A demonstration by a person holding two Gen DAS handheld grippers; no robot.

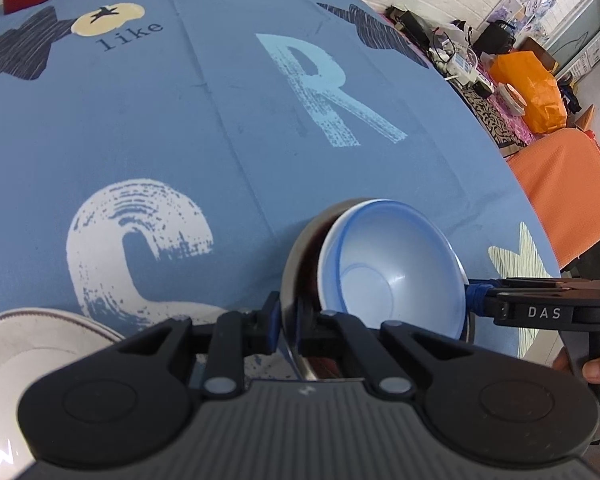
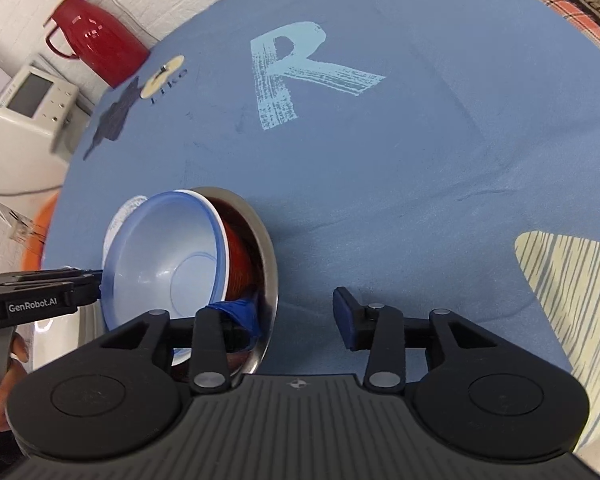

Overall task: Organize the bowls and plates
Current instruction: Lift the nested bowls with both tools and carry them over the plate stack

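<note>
- Left wrist view: we see the left gripper clamped on the steel bowl rim.
- Right gripper spread wide, one finger inside the steel bowl beside the blue bowl.

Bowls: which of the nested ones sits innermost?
The light blue bowl; it sits inside the steel bowl, whose rim the left claw pinches.

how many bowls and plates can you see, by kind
blue bowl: 1
steel bowl: 1, with the blue one nested in it
white plate: 1
total: 3
</note>
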